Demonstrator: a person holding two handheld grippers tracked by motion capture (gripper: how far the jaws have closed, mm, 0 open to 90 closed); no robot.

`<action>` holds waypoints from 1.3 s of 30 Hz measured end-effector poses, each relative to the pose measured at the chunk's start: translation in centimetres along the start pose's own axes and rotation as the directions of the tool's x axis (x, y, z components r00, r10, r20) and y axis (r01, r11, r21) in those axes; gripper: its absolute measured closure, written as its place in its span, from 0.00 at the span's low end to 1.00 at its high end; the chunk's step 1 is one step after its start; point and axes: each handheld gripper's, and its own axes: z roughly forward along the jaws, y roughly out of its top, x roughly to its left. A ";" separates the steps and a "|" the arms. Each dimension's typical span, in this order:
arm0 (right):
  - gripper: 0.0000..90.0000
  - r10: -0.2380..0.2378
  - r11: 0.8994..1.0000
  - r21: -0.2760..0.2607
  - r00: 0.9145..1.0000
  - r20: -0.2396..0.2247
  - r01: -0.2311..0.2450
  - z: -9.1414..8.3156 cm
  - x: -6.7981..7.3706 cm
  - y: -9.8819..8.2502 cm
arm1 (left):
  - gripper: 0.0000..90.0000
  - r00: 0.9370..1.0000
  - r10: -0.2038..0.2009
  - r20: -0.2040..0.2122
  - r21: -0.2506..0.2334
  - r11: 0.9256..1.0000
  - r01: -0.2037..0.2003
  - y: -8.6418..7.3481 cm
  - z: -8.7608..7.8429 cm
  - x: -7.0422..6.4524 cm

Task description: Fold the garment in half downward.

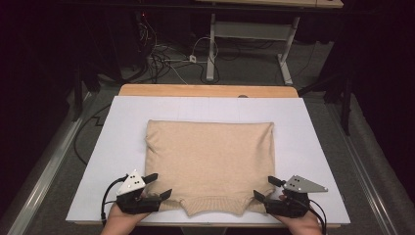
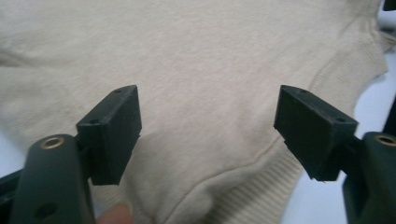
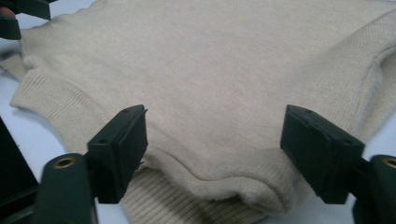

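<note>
A beige knitted sweater lies folded into a flat rectangle in the middle of the white surface, its ribbed band poking out from under the near edge. The left hand-held gripper sits at the near left corner of the fold and the right hand-held gripper at the near right corner, each pointing inward at the cloth. Both stand with their jaws spread wide: in each gripper view the black pads are well apart and the knit lies between and beyond them, unpinched. It looks to me like the moment just after a fold has been laid down, the cloth let go.

The next move, I'd judge, calls either for a fresh bite on the near edge at both corners, taking all the layers together for another fold away from the grippers, or for backing off.

Beyond the sweater, a strip of wooden tabletop shows past the white sheet. Farther off the room is dim, with grey carpet, a tangle of cables and the white legs of another desk.
</note>
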 end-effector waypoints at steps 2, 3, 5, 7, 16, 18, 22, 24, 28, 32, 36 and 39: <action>0.20 0.008 1.000 -0.002 1.000 0.006 -0.008 0.0 -0.2 -0.1 | 0.21 1.000 -0.009 -0.014 -0.008 1.000 0.009 -0.1 -0.2 0.3; 0.18 0.013 1.000 -0.003 1.000 0.011 -0.013 0.1 -0.3 -0.2 | 0.19 1.000 -0.010 -0.024 -0.011 1.000 0.010 -0.1 -0.3 0.5; 0.16 0.012 1.000 -0.007 1.000 0.020 -0.012 0.0 -0.4 -0.2 | 0.16 0.999 -0.020 -0.045 -0.017 1.000 0.019 -0.1 -0.6 0.8; 0.13 0.016 1.000 -0.012 0.999 0.031 -0.016 0.0 -0.5 -0.2 | 0.14 0.998 -0.028 -0.057 -0.023 0.999 0.027 -0.2 -0.8 1.2; 0.00 0.001 1.000 -0.014 0.995 0.096 0.000 0.5 -0.1 -0.1 | 0.00 0.994 -0.059 -0.087 -0.007 0.998 0.058 -0.4 -1.1 2.7; 0.00 0.005 1.000 -0.023 0.995 0.102 -0.003 0.6 0.0 0.0 | 0.00 0.994 -0.066 -0.089 -0.017 0.998 0.064 -0.3 -1.2 3.0; 0.00 0.000 0.999 -0.039 0.995 0.098 0.004 0.8 0.4 0.5 | 0.00 0.992 -0.074 -0.098 -0.029 0.997 0.072 -0.3 -1.5 3.5; 0.00 -0.004 0.999 -0.052 0.996 0.091 0.009 1.1 0.7 0.8 | 0.00 0.992 -0.068 -0.107 -0.033 0.997 0.065 -0.4 -1.8 3.7; 0.00 -0.011 0.998 -0.066 0.997 0.073 0.016 1.3 1.5 1.2 | 0.00 0.990 -0.077 -0.119 -0.049 0.996 0.072 -0.3 -1.9 4.4; 0.00 -0.024 0.997 -0.074 0.999 0.041 0.027 1.7 2.8 1.7 | 0.00 0.988 -0.084 -0.129 -0.045 0.996 0.079 -0.5 -1.6 5.0; 0.00 -0.034 0.996 -0.078 0.999 0.002 0.034 2.5 3.9 2.5 | 0.00 0.988 -0.094 -0.124 -0.045 0.995 0.089 -0.6 -1.5 5.0; 0.00 -0.064 0.996 -0.067 0.998 0.007 0.065 3.3 4.6 2.9 | 0.00 0.988 -0.085 -0.128 -0.037 0.996 0.081 -0.6 -1.6 5.0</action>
